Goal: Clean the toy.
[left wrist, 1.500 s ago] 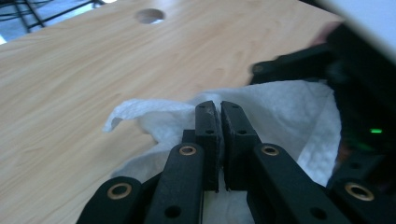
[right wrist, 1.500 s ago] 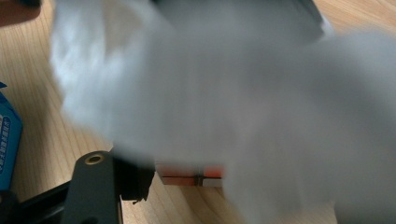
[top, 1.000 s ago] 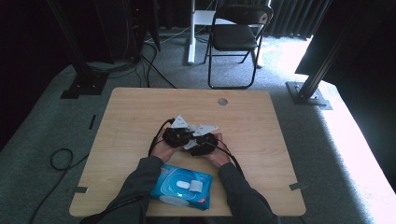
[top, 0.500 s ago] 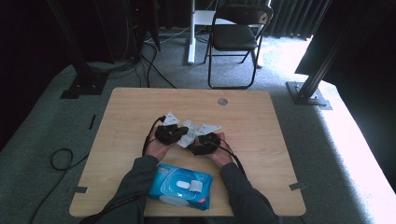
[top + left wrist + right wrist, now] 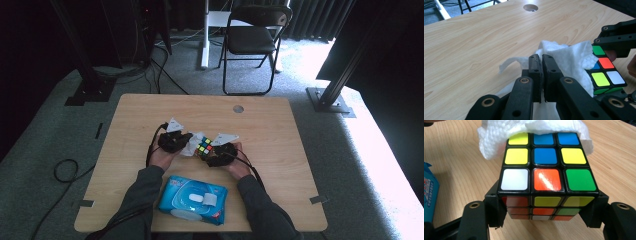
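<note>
My right gripper (image 5: pixel 545 206) is shut on a scrambled colour cube (image 5: pixel 546 172), with one jaw on each side of it, and holds it just above the wooden table (image 5: pixel 280 130). A crumpled white wipe (image 5: pixel 571 57) drapes over the cube's far edge (image 5: pixel 604 75). My left gripper (image 5: pixel 541 58) is shut on that wipe, its jaws pressed together on the cloth. In the high view both hands meet at the table's middle, left gripper (image 5: pixel 184 142) beside the cube (image 5: pixel 204 147), wipe (image 5: pixel 191 146) between them.
A blue pack of wet wipes (image 5: pixel 192 199) lies at the table's near edge between the person's forearms. A round cable hole (image 5: pixel 238 108) sits near the far edge. A folding chair (image 5: pixel 252 35) and stand legs stand on the floor beyond the table.
My left gripper has slid left with the wipe, drawing it across the cube and uncovering the coloured top face. The right gripper and the cube have stayed put.
</note>
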Demonstrator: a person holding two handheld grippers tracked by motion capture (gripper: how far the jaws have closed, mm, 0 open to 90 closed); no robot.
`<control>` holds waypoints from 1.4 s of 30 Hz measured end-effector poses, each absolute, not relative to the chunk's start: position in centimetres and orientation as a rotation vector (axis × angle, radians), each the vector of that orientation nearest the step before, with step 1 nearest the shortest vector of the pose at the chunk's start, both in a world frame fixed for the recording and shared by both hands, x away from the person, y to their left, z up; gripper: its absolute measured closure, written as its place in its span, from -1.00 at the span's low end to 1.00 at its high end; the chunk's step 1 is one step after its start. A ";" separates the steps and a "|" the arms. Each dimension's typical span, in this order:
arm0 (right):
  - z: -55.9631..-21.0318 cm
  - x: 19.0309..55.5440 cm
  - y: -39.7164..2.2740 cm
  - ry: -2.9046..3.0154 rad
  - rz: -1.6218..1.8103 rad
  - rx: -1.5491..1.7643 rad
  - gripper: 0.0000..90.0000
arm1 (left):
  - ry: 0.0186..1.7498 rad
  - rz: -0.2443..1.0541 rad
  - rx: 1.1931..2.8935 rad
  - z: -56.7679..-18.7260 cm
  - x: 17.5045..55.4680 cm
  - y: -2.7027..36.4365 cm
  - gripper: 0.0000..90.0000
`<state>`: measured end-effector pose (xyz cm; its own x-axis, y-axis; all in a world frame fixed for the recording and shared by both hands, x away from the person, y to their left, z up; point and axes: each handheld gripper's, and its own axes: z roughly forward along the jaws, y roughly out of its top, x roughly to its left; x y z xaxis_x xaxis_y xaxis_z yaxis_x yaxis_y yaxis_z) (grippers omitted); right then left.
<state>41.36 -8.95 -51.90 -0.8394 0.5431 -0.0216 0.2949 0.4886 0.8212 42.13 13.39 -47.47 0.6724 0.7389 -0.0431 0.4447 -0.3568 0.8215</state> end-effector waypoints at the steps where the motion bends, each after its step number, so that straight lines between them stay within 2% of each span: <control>1: -51.9 41.4 -8.9 2.459 1.276 0.711 -0.24 | 0.912 0.424 2.011 -47.5 42.1 13.3 0.92; 42: -51.4 41.2 -8.5 2.452 1.293 0.691 -0.24 | 0.901 0.385 2.062 -48.9 42.1 12.3 0.92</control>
